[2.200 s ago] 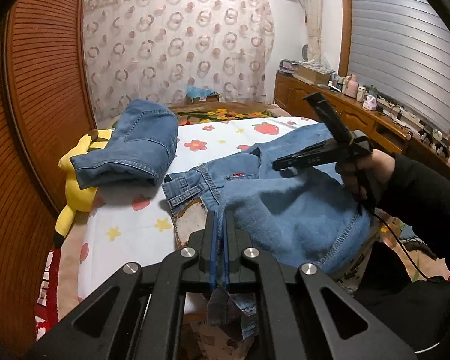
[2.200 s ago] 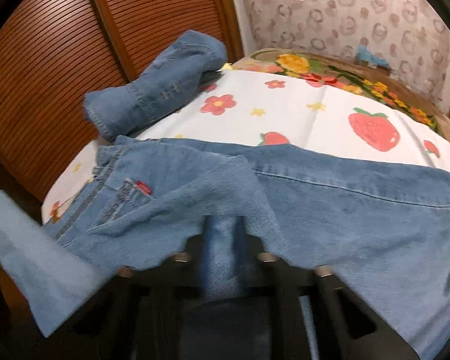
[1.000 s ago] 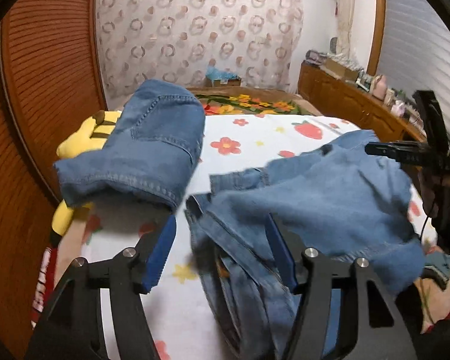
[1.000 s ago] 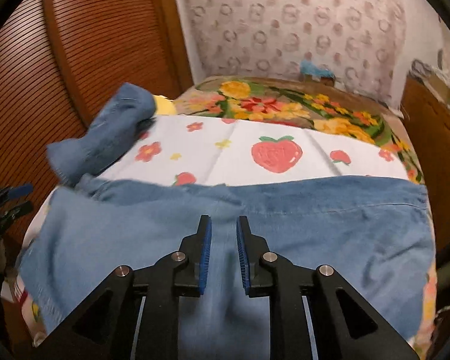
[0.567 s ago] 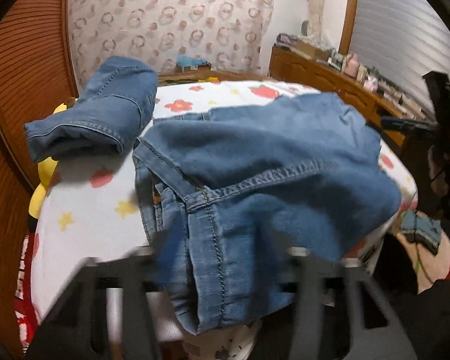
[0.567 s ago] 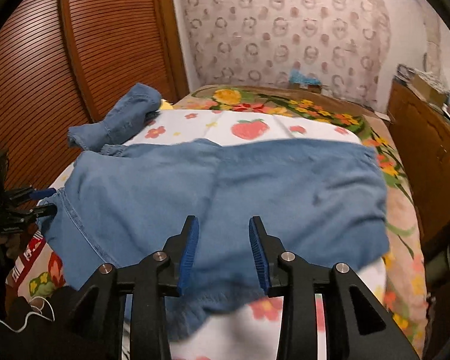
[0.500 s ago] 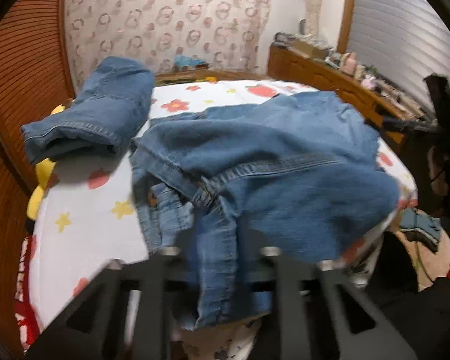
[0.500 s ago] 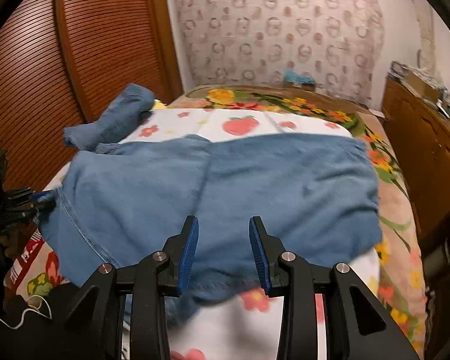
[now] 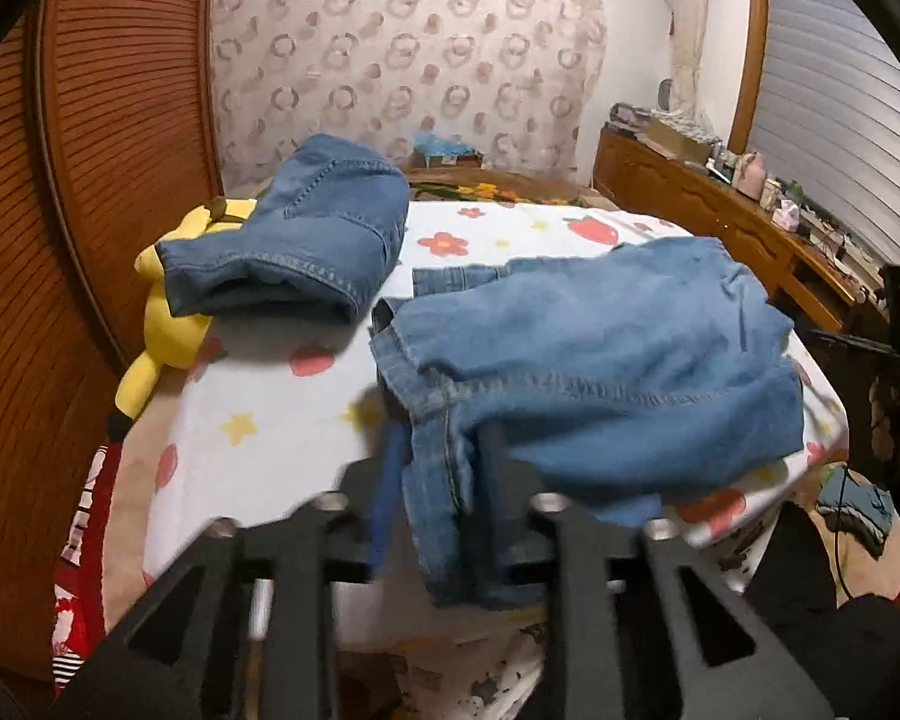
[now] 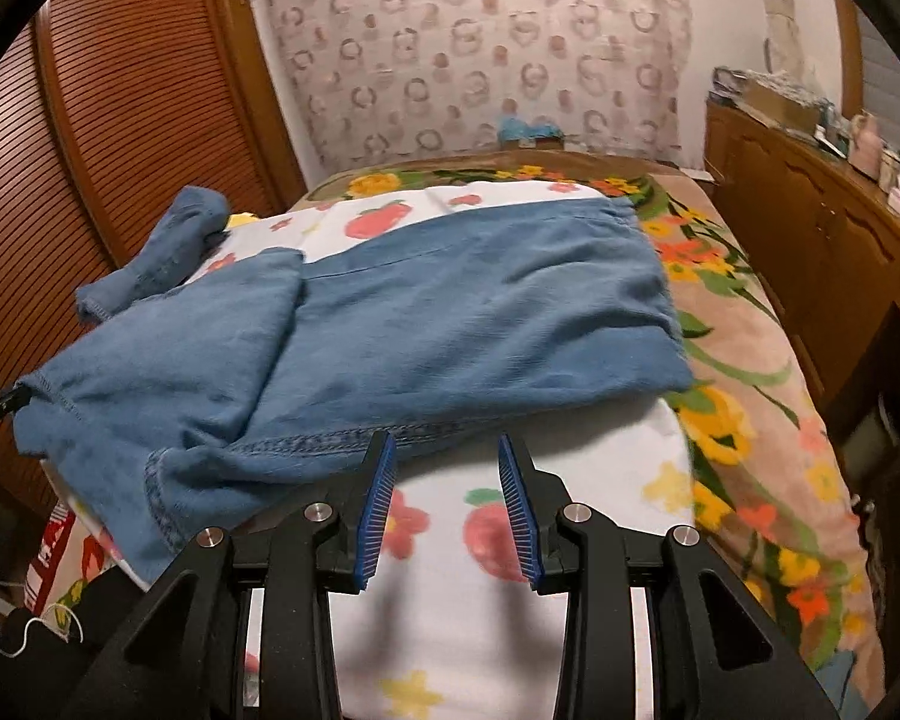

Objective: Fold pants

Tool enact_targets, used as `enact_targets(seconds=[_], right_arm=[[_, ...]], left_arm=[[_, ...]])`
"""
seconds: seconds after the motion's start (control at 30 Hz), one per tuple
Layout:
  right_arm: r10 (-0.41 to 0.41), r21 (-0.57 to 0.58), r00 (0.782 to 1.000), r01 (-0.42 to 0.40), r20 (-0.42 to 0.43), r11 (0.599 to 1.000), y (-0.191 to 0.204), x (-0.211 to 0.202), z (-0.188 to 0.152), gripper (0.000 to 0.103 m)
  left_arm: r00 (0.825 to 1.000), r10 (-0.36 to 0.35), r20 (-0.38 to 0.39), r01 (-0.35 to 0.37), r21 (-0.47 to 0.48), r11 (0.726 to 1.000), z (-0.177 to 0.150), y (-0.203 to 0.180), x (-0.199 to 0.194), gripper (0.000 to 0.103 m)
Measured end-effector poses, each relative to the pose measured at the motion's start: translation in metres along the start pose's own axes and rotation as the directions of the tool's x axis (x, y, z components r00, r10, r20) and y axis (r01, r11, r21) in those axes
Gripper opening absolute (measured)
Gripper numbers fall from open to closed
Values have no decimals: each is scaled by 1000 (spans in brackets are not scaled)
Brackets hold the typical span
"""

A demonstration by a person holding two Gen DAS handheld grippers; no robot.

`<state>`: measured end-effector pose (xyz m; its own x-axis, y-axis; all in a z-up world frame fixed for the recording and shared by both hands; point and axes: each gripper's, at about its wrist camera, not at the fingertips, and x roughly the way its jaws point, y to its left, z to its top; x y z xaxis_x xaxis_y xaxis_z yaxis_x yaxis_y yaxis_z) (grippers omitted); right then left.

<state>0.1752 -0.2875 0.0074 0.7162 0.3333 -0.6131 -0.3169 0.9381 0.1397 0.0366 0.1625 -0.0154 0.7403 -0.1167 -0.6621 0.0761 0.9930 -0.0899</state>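
The bed (image 10: 768, 420), spread with a white sheet (image 10: 468, 618) printed with strawberries and flowers over a floral blanket, fills the middle of both views. Across it lie the pants (image 10: 450, 324), blue denim folded into a broad band that runs from the left edge of the right wrist view to its right centre; in the left wrist view they cover the centre and right, with one end hanging over the near edge of the bed. A second folded pair of jeans (image 9: 306, 240) rests at the upper left of the left wrist view, partly on a yellow plush toy (image 9: 162, 324).

The left gripper (image 9: 438, 480) sits at the bottom centre of its view, blurred; its jaws are opening, and the hanging seam of the pants lies between the fingers (image 9: 390, 480), though contact seems loose at best. The right gripper (image 10: 447, 498) is at the bottom centre of its own view, its blue-padded fingers parted with nothing between them, just short of the pants' stitched near edge, over bare sheet.
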Motion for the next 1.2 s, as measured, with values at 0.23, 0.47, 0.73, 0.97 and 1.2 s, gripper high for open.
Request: enact_targets(seconds=[0.23,0.47,0.73,0.97,1.2], right_arm=[[-12,3,1000,12,14,1000,4,3,4,39],[-32,29,999,31,33,999,-10,18,5,50],[-54,79,999,54,2,995,-32,32,9,51],[-52,104,999,53,-10,993,-39,38,19,51],[-59,129,998,62,-24,990,-51,48,25,51]], left_arm=[[998,-18,67,20,-36,999,29,12,1,72],[999,3,38,-2,-20,1000,60,10,37,72],[999,-31,13,30,49,998,81,-25,74,79],[997,-70,-12,71,116,991,95,-64,101,81],[995,-102,-23,104,142,984,103,-89,120,81]])
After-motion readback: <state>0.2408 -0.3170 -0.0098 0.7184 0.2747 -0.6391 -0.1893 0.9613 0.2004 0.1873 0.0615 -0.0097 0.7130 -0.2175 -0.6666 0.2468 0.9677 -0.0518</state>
